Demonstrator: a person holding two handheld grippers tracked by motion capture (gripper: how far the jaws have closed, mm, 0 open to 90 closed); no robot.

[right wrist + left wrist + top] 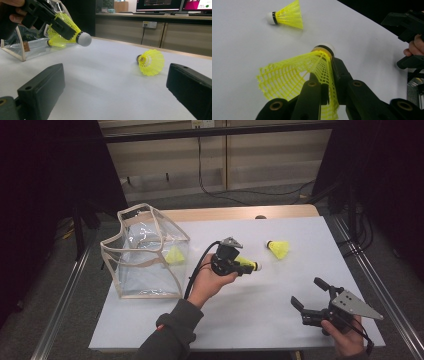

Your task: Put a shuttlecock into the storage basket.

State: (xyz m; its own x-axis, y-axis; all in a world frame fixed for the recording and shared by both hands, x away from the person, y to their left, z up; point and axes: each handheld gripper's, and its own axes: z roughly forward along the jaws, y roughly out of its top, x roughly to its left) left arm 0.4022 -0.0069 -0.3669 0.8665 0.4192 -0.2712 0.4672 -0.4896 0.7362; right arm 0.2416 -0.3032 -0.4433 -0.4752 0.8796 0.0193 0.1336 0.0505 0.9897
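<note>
My left gripper (247, 265) is shut on a yellow shuttlecock (294, 77), pinching its mesh skirt, with the white cork pointing away over the white table (260, 320). It hangs a little above the middle of the table, and the held shuttlecock (83, 38) also appears in the right gripper view. A second yellow shuttlecock (278, 249) lies on its side farther back right. A third shuttlecock (174, 255) rests inside the clear bag (131, 270) at the left. Near the front right edge my right gripper (308, 292) stands open, with nothing between its jaws.
The clear bag has a beige rim and stands open at the top on the table's left side. Metal rails run along both sides of the table. Cables lie on the floor behind it, in front of a wooden cabinet.
</note>
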